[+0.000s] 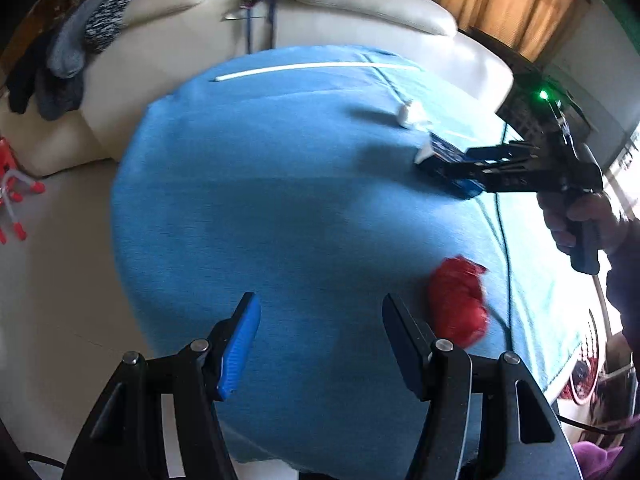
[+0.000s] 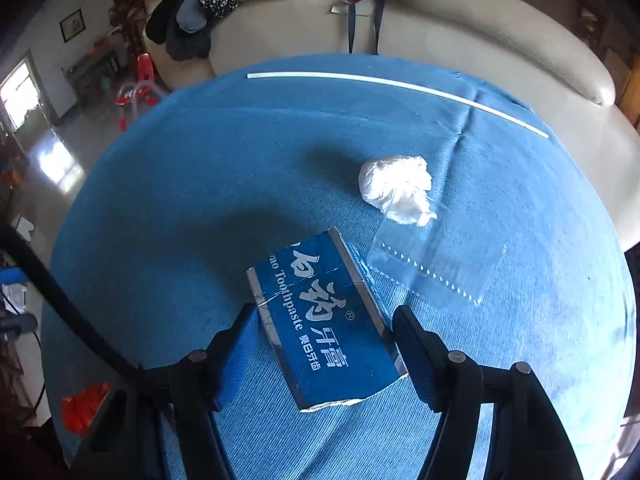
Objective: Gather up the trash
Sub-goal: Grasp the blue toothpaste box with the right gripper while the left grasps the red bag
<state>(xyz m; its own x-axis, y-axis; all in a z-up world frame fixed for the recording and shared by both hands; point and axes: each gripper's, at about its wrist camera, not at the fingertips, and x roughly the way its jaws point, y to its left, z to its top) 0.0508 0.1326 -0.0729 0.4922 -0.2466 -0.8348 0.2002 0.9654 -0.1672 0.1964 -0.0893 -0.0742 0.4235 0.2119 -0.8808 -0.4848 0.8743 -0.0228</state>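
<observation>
Our right gripper (image 2: 324, 336) stands with its jaws spread wide on either side of the blue toothpaste box (image 2: 326, 328), which lies flat on the blue cloth (image 2: 180, 200); the right finger sits right against the box's silver edge, the left finger close alongside the other edge, but we cannot tell whether the pads actually press on the carton, and it rests on the cloth rather than hanging in a grip. From the left wrist view we see the same gripper (image 1: 448, 164) reaching in low from the right, held in a hand (image 1: 580, 216), with the box (image 1: 444, 156) at its tips. Just beyond the box lies a clear plastic sleeve (image 2: 436, 264) with a dotted strip, and past that a crumpled white plastic wad (image 2: 396, 188). Farther back a thin white stick (image 2: 400, 86) runs across the cloth near the cream sofa (image 2: 480, 32), where dark clothes (image 2: 188, 20) hang over one arm. Our left gripper (image 1: 320, 320) hovers above the cloth with its jaws spread and nothing between them; a crumpled red wrapper (image 1: 456, 300) lies just to the right of its right finger, apart from it. A black cable (image 1: 506, 240) trails over the cloth near the wrapper.
</observation>
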